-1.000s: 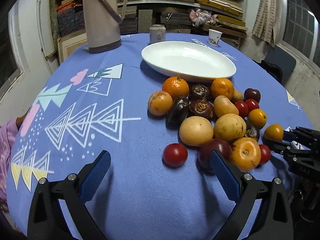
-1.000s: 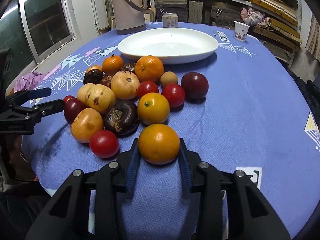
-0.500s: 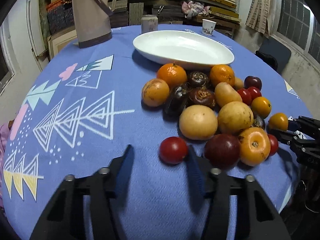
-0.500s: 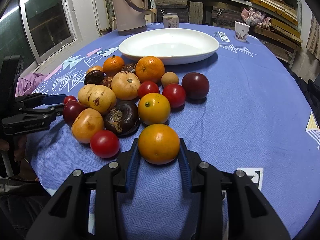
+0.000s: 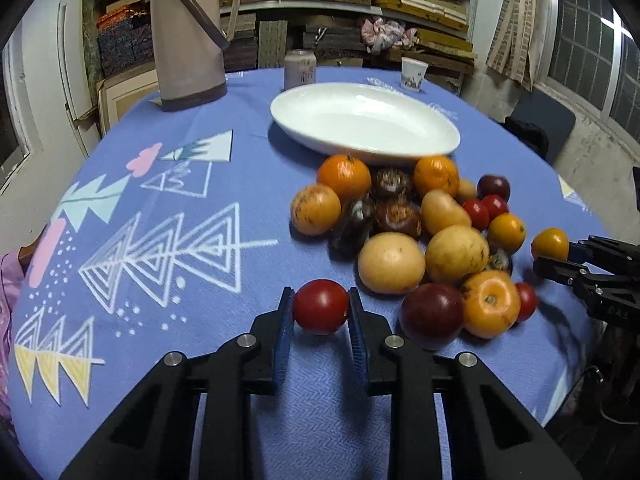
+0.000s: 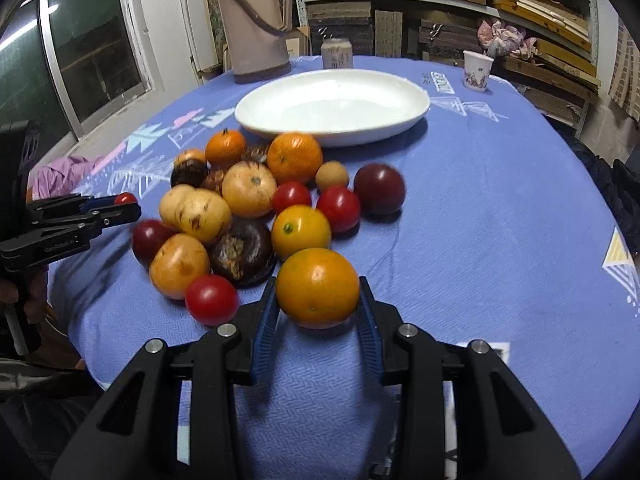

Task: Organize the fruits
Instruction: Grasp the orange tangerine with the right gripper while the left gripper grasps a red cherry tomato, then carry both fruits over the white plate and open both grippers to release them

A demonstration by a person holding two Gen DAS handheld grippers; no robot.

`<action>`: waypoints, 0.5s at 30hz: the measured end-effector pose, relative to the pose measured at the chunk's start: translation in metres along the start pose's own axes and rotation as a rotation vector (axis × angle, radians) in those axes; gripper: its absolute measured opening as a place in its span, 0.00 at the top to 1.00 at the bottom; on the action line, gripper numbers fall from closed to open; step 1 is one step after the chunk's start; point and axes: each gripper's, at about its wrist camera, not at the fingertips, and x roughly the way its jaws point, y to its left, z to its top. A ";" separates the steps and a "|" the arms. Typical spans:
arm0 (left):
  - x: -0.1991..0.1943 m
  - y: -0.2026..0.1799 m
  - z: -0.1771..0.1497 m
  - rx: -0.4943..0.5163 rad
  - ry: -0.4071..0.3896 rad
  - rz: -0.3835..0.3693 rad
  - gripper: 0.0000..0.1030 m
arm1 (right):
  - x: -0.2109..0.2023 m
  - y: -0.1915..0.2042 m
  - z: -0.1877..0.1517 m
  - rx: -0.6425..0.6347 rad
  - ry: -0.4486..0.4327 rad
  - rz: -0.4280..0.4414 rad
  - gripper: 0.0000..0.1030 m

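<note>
Fingers of my left gripper [image 5: 321, 312] press both blue pads against a red tomato [image 5: 321, 311], closed on its sides. Just to their right sits the heap of fruit [image 5: 416, 236], touching nothing I hold. My right gripper [image 6: 318, 308] is likewise closed on an orange fruit [image 6: 317, 287], pads flat against its flanks; a small red tomato [image 6: 211, 299] lies just left of my left finger. Beyond both sets of fingertips, past the heap, stands the white plate [image 6: 416, 114] on the blue tablecloth [image 6: 500, 200].
</note>
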 end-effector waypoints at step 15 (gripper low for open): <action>0.003 0.003 0.119 0.074 -0.107 -0.016 0.74 | -0.016 -0.011 0.125 -0.115 -0.145 -0.002 0.64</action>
